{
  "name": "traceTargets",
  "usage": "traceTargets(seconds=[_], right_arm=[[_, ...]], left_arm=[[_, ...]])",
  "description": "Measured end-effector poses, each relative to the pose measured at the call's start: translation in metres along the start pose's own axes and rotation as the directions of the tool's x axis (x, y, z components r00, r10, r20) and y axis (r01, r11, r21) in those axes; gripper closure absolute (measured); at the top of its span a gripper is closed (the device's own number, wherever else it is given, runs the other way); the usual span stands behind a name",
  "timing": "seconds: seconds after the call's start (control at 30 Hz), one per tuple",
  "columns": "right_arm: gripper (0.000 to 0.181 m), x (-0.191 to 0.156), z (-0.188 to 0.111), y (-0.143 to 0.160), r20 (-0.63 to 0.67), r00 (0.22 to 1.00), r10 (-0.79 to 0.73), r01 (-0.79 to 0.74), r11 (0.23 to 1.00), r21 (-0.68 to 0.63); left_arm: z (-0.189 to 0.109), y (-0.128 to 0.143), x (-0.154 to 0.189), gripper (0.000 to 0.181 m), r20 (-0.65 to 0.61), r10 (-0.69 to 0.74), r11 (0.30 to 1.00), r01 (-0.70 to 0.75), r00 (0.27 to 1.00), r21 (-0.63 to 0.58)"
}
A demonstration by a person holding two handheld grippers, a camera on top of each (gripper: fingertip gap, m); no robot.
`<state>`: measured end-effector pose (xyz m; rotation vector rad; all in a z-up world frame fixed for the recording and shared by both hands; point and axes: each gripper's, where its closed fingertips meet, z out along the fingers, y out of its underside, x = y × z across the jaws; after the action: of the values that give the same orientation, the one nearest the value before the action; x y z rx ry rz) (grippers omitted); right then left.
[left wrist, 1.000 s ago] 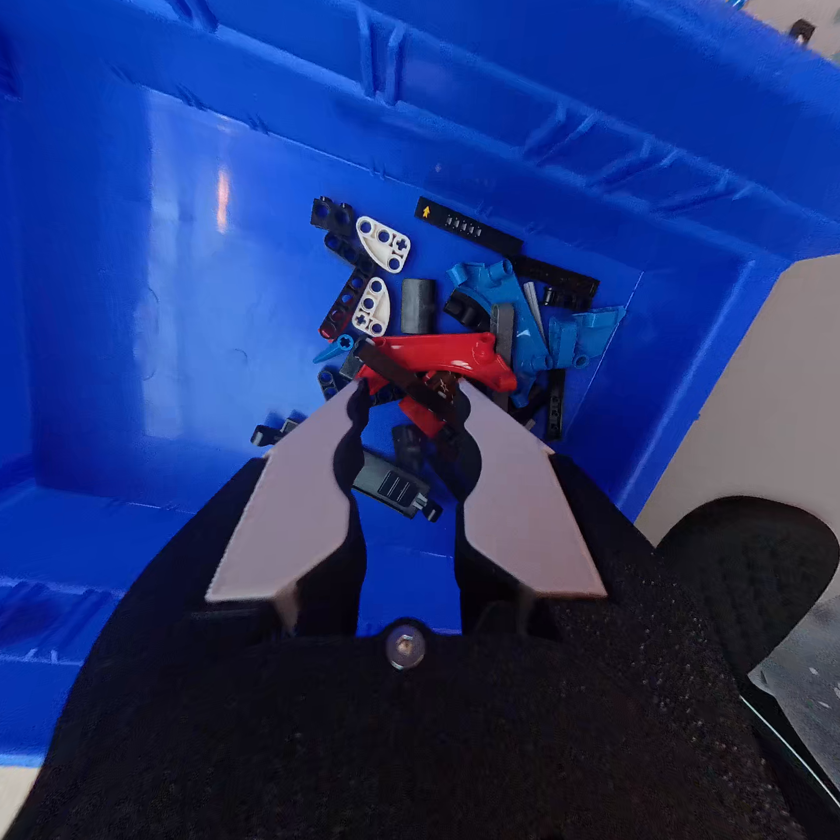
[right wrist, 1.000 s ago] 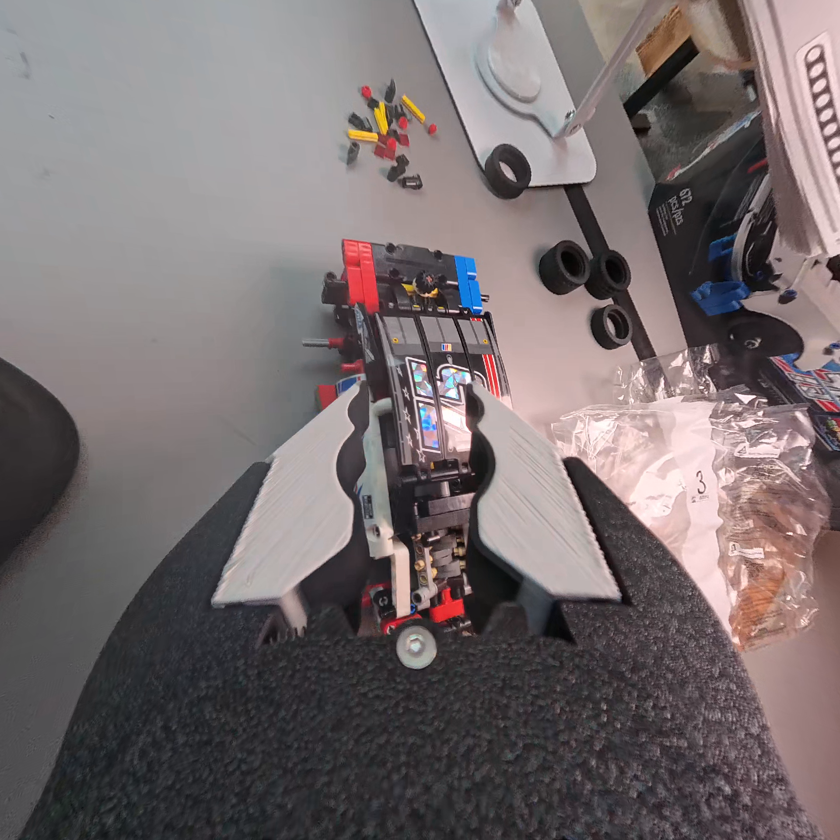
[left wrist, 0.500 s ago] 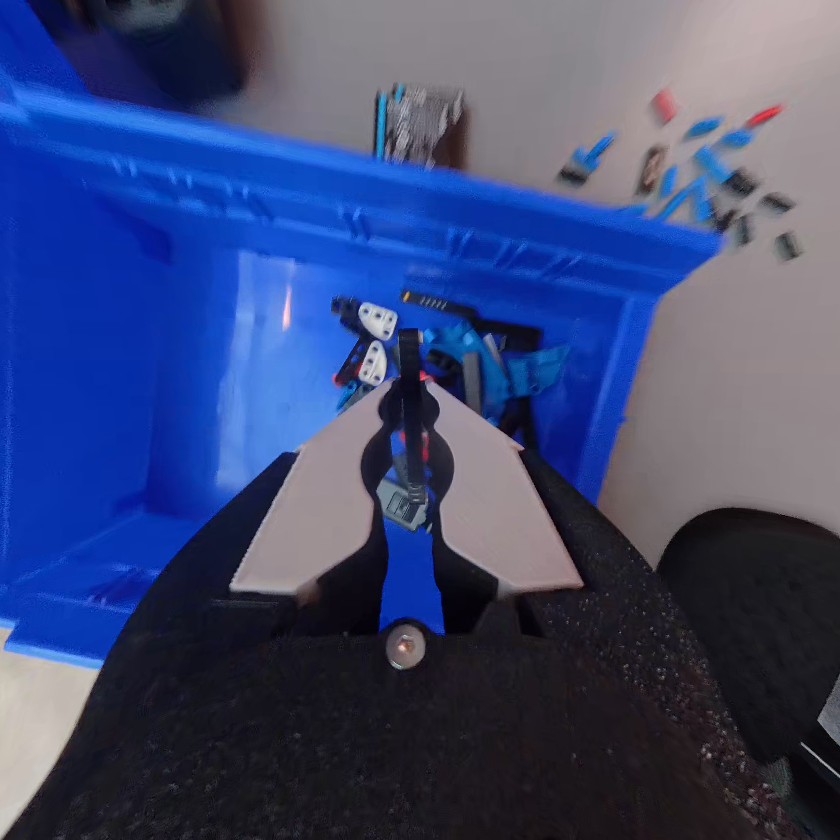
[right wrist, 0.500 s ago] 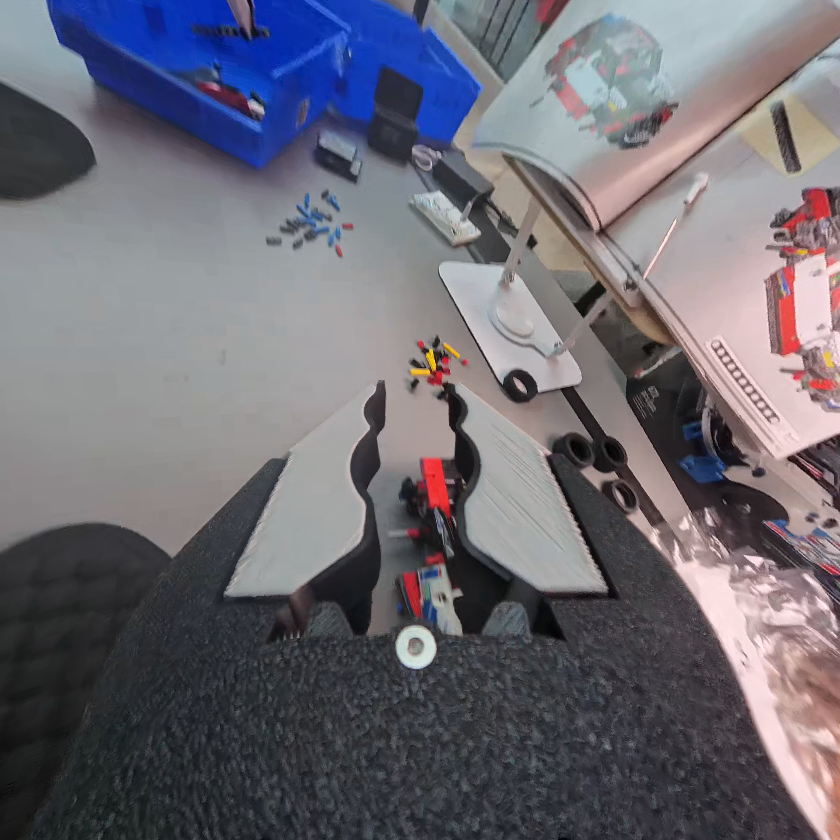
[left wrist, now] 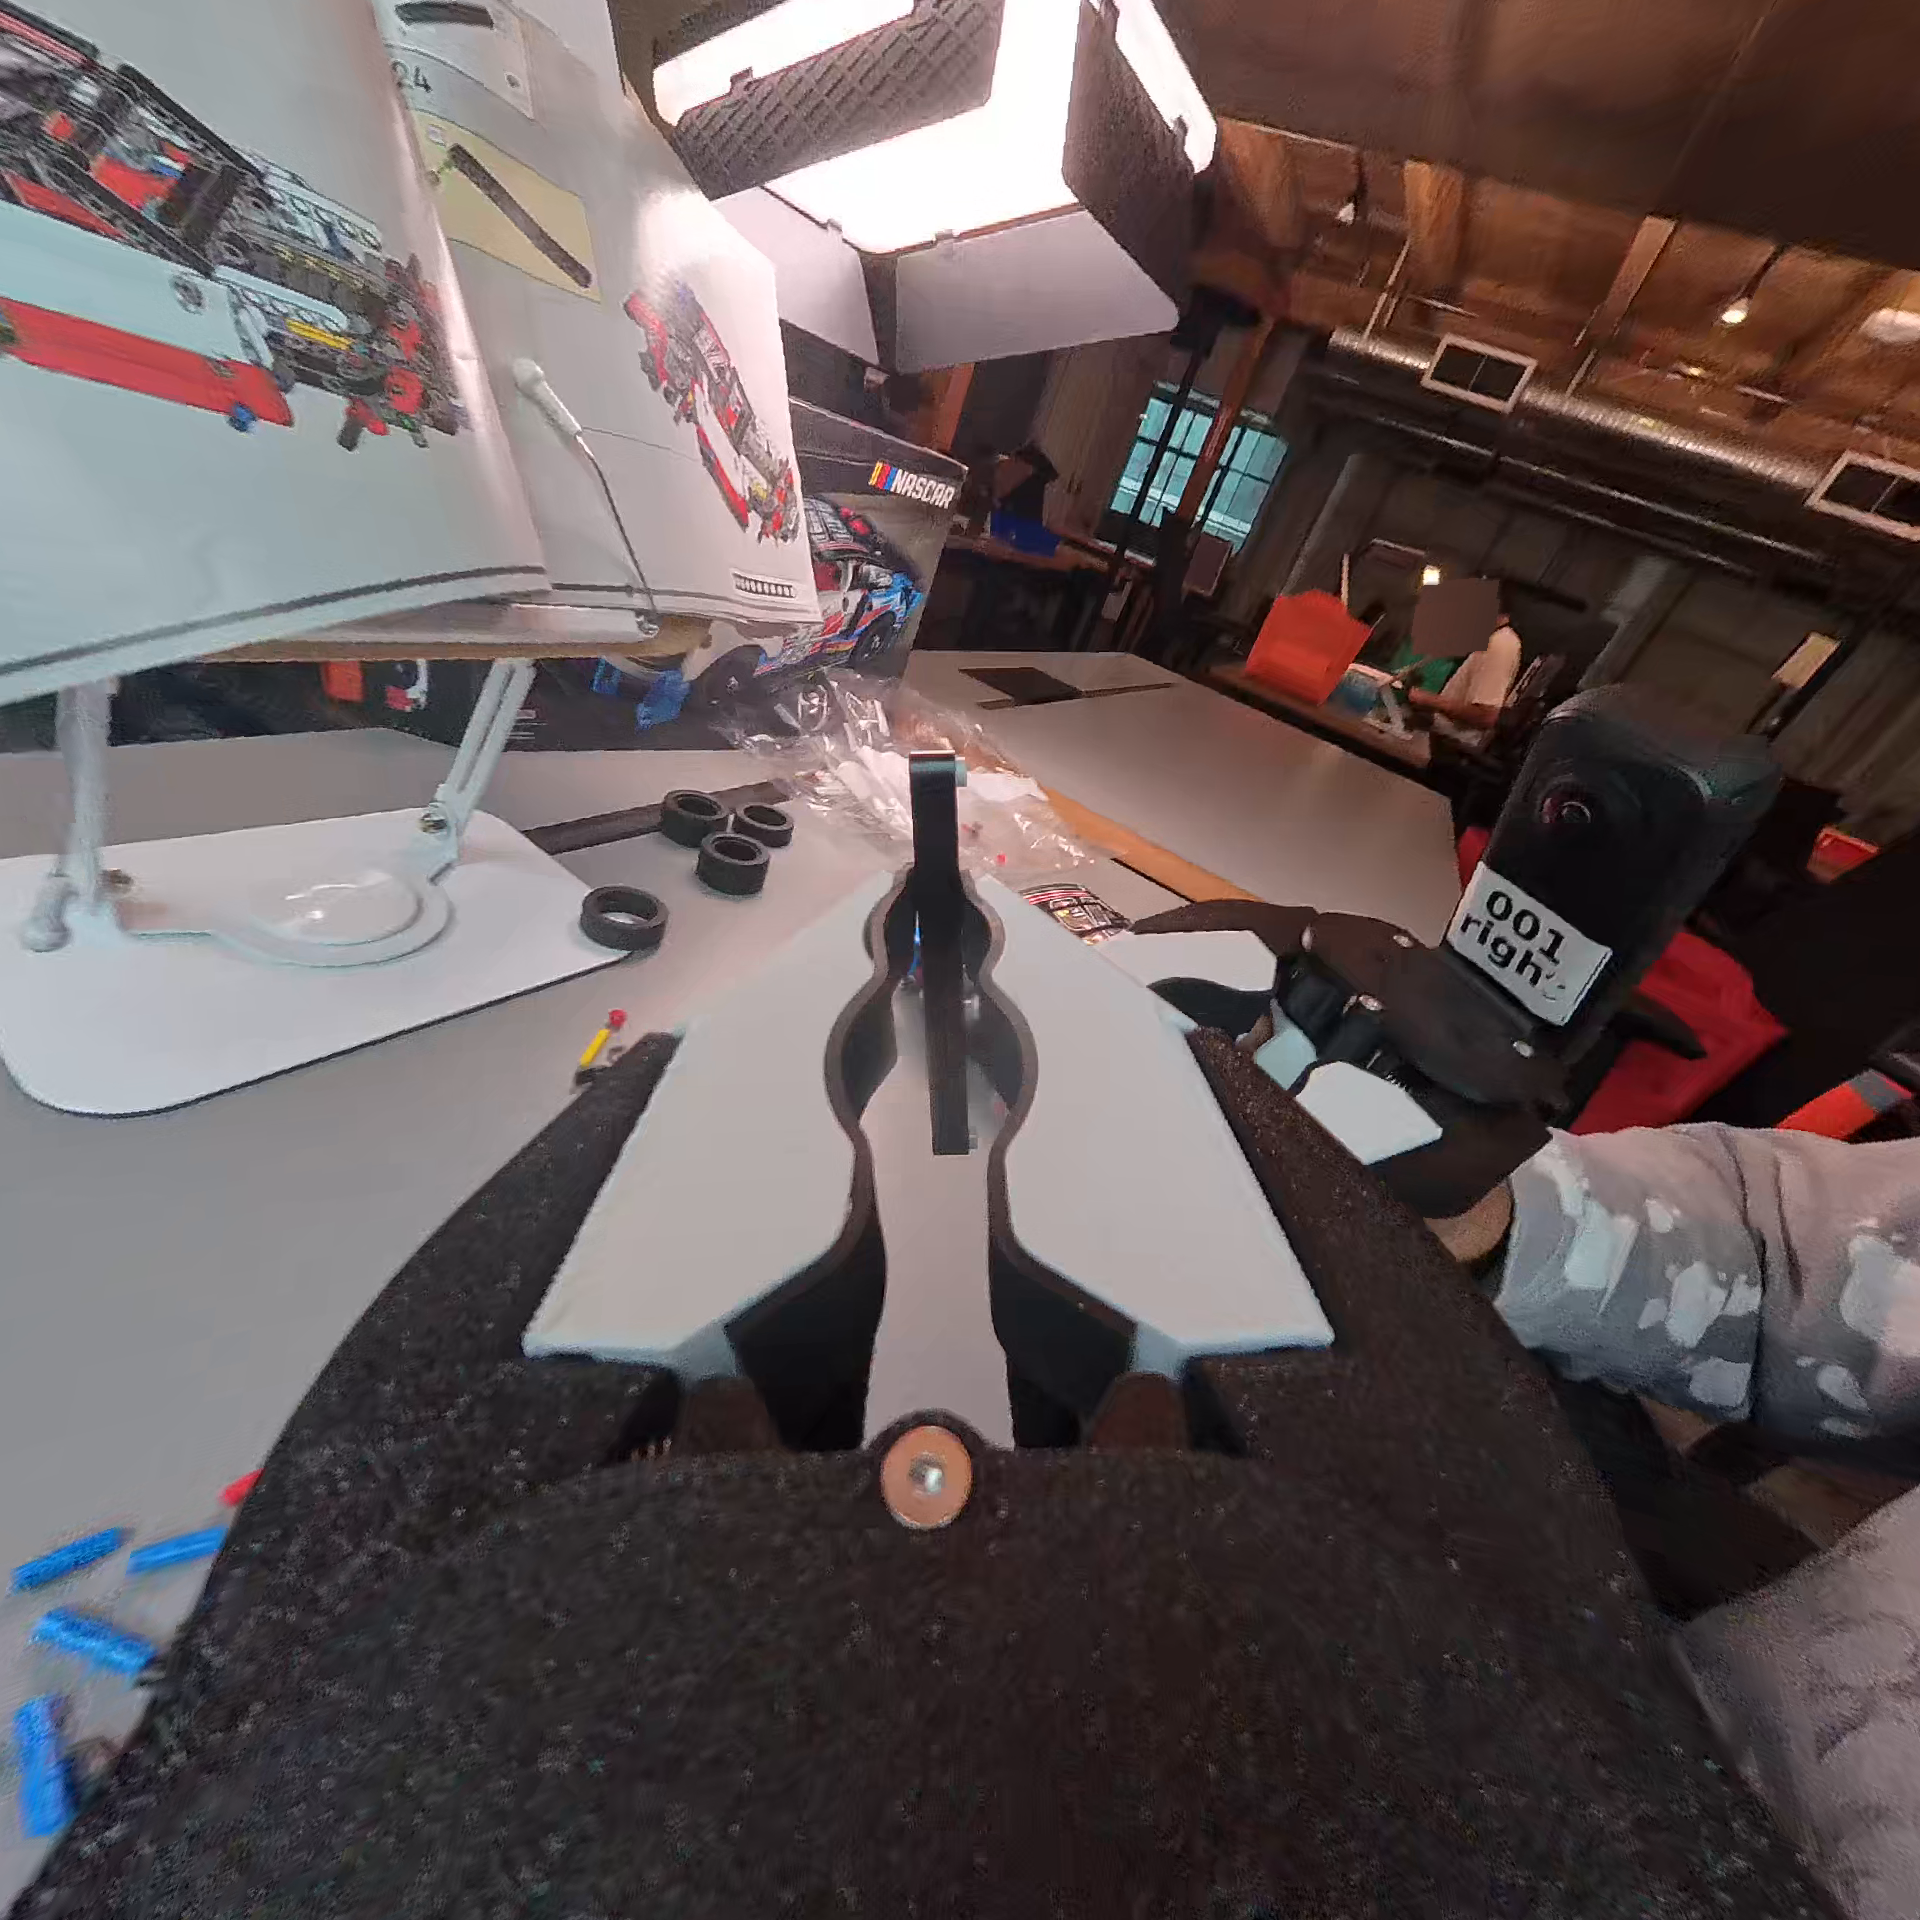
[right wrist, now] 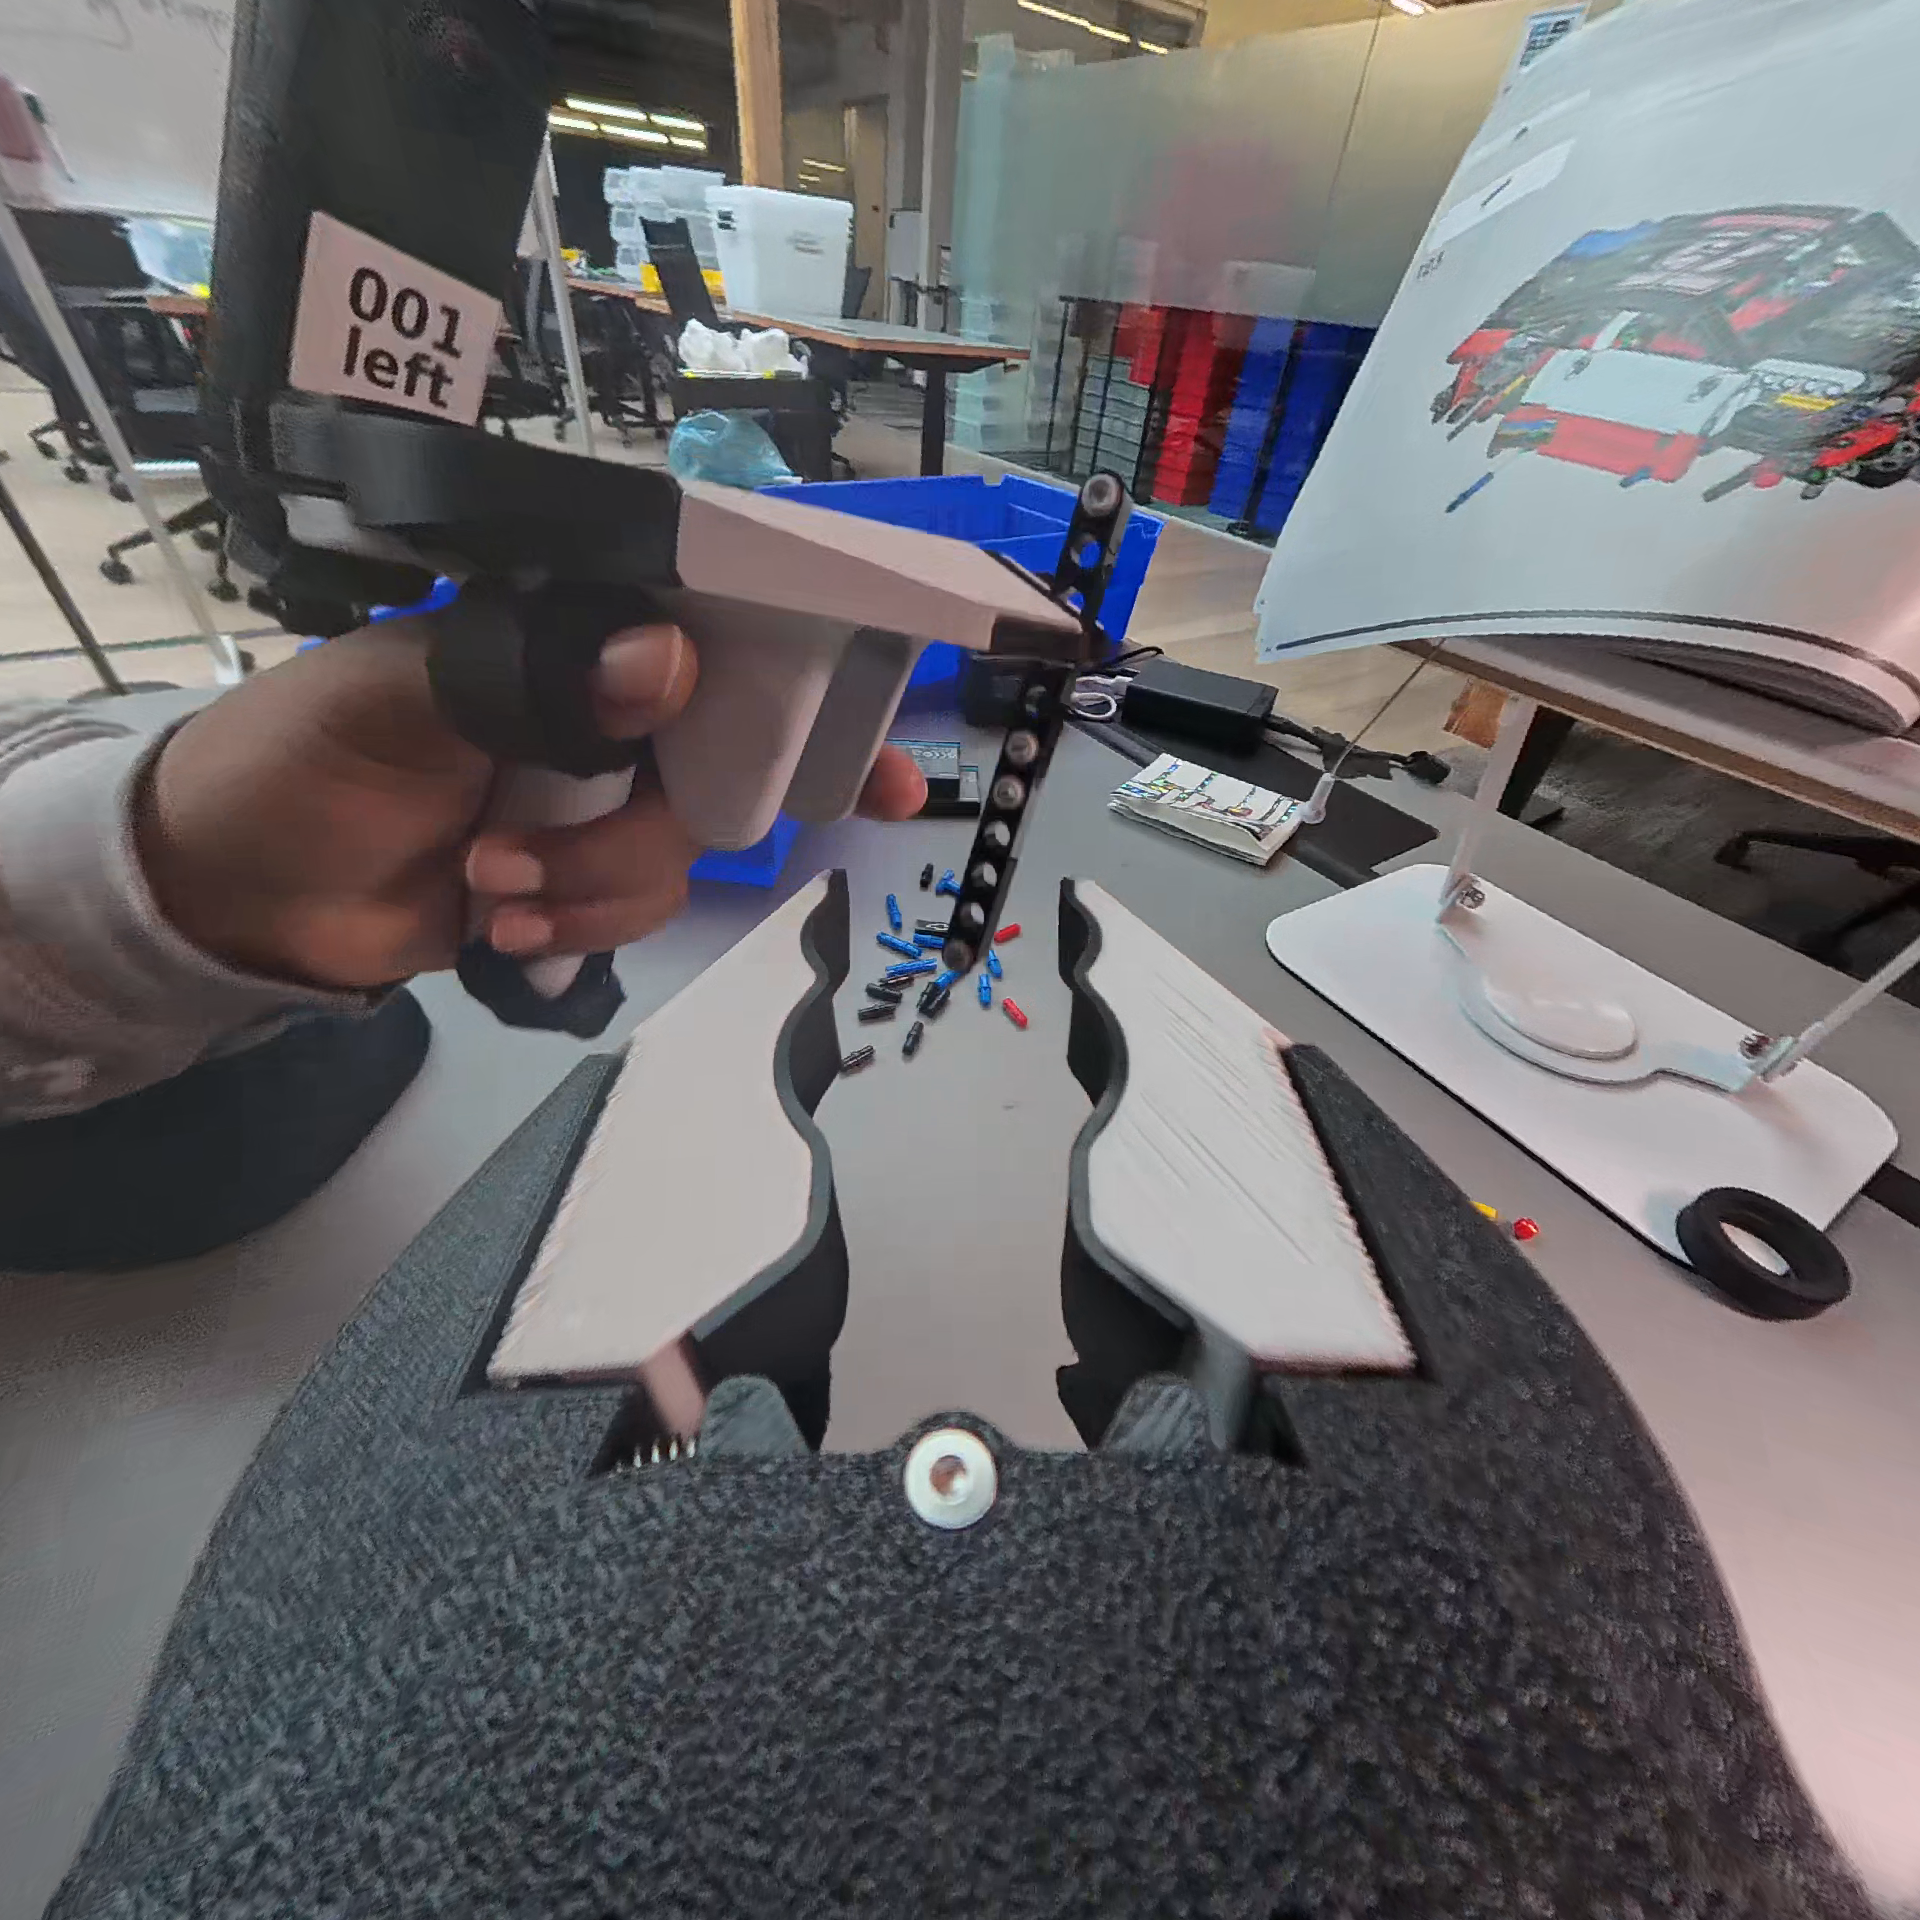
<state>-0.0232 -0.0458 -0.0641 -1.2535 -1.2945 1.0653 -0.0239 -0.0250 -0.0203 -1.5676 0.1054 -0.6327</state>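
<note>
- Left hand-held gripper (left wrist: pixel 935 883) is clamped on a black holed beam (left wrist: pixel 940 977), upright above the worktop (left wrist: pixel 260 1195).
- Right hand-held gripper (right wrist: pixel 945 899) has its jaws apart and empty, small pins (right wrist: pixel 914 977) at 12 o'clock.

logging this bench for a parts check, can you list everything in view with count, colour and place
beam: one, black, holed, clamped upright in left gripper
pins: many, blue, black, red, scattered on table
tyres: four, black, by stand
booklet: one, white, open on stand
bin: one, blue, far side of table
bags: clear, beyond tyres
left gripper: shut on beam
right gripper: open, empty, above pins
</note>
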Motion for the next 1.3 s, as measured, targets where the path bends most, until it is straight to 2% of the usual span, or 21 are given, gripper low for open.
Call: traceTargets(seconds=[0.07,0.1,0.13,0.2,0.23,0.27,0.33,0.4,0.5,0.57,0.63,0.73,0.9,1.3], right_arm=[[0.149,0.008,0.001,0.005,-0.033,0.999,-0.010,0.010,1.000,0.005],[0.168,0.013,0.000,0.007,-0.051,0.999,-0.017,0.018,1.000,0.006],[0.168,0.014,-0.001,0.010,-0.036,0.999,-0.014,0.014,1.000,0.003],[0.171,0.014,-0.003,0.015,0.044,0.998,0.042,-0.041,0.999,-0.004],[0.171,0.007,-0.007,0.013,0.144,0.985,0.096,-0.097,0.995,0.004],[0.172,-0.002,-0.012,0.010,0.260,0.952,0.159,-0.167,0.986,0.009],[0.173,-0.013,-0.026,0.001,0.450,0.854,0.261,-0.295,0.955,0.007],[0.173,-0.019,-0.037,-0.005,0.573,0.743,0.346,-0.406,0.913,-0.024],[0.173,-0.027,-0.044,-0.003,0.663,0.618,0.422,-0.494,0.865,-0.090],[0.173,-0.032,-0.043,0.005,0.674,0.590,0.445,-0.498,0.858,-0.130],[0.175,-0.032,-0.040,0.014,0.654,0.606,0.454,-0.482,0.863,-0.152],[0.174,-0.025,-0.037,0.021,0.620,0.642,0.451,-0.465,0.872,-0.153],[0.173,-0.016,-0.035,0.023,0.560,0.764,0.321,-0.344,0.937,-0.068],[0.174,-0.016,-0.040,0.021,0.561,0.784,0.267,-0.296,0.954,-0.040]], left_arm=[[0.010,0.011,0.006,0.175,-0.026,-0.038,0.999,0.039,0.999,0.012],[0.014,0.016,0.007,0.175,-0.039,-0.065,0.998,0.065,0.997,0.010],[0.015,0.020,0.007,0.175,-0.048,-0.091,0.996,0.092,0.995,0.005],[0.014,0.023,0.002,0.173,-0.067,-0.125,0.992,0.125,0.990,-0.004],[0.012,0.022,0.005,0.166,-0.116,-0.119,0.993,0.120,0.986,0.000],[0.008,0.022,0.009,0.157,-0.182,-0.115,0.993,0.117,0.977,0.005],[-0.001,0.022,0.025,0.152,-0.359,-0.143,0.989,0.147,0.922,-0.015],[-0.009,0.025,0.039,0.148,-0.498,-0.195,0.980,0.190,0.845,-0.062],[-0.008,0.040,0.048,0.154,-0.543,-0.193,0.981,0.156,0.817,-0.114],[-0.005,0.054,0.050,0.163,-0.537,-0.179,0.981,0.108,0.824,-0.162],[-0.004,0.060,0.052,0.175,-0.545,-0.175,0.980,0.093,0.820,-0.176],[-0.002,0.066,0.045,0.176,-0.515,-0.177,0.977,0.086,0.839,-0.196],[-0.003,0.067,0.035,0.177,-0.510,-0.216,0.970,0.125,0.833,-0.207],[-0.007,0.072,0.039,0.176,-0.537,-0.205,0.969,0.092,0.818,-0.230]])
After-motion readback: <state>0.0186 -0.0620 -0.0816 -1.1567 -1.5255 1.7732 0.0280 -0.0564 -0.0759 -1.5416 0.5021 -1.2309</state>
